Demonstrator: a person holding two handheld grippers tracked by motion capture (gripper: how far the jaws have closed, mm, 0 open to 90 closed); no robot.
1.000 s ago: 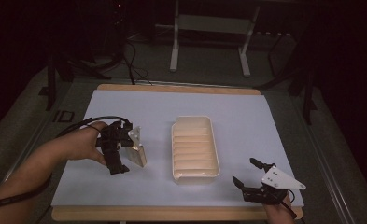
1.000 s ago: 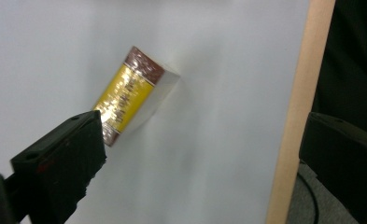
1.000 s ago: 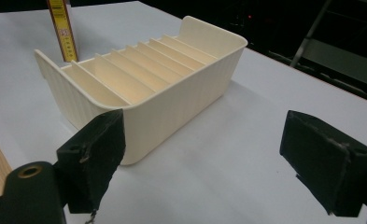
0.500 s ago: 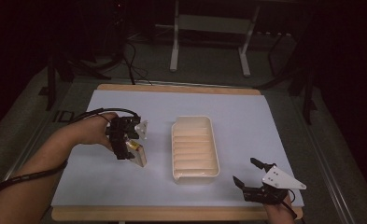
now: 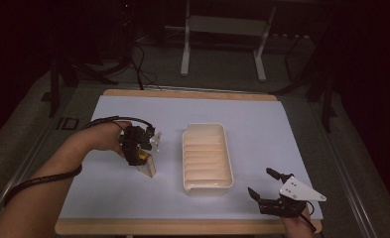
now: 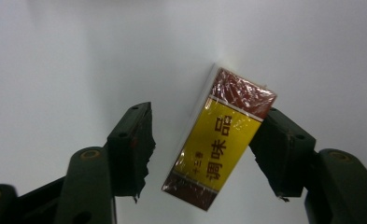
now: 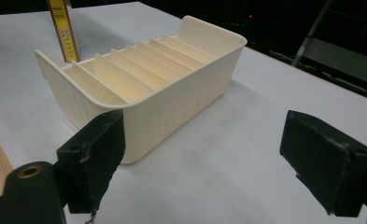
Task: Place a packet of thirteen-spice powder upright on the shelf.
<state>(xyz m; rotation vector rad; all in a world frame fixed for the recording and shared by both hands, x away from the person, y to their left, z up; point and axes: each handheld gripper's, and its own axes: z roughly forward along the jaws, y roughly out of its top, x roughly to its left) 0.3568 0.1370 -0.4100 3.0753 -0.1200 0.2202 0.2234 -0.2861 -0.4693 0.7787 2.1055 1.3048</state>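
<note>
The surface (image 5: 262,124) is a wooden board whose top is covered by a pale blue-white sheet, with bare wood showing along the near and far edges. On it, near the middle, stands a cream tray (image 5: 207,184) with ribbed dividers inside, its long side running away from the person. To the tray's left, well apart from it, a red and yellow box (image 5: 147,163) stands on the sheet.

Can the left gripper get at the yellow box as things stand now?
Probably yes. The box already stands between the fingers of the left gripper, which have just been closing; one finger seems to touch it, the other is apart.
</note>
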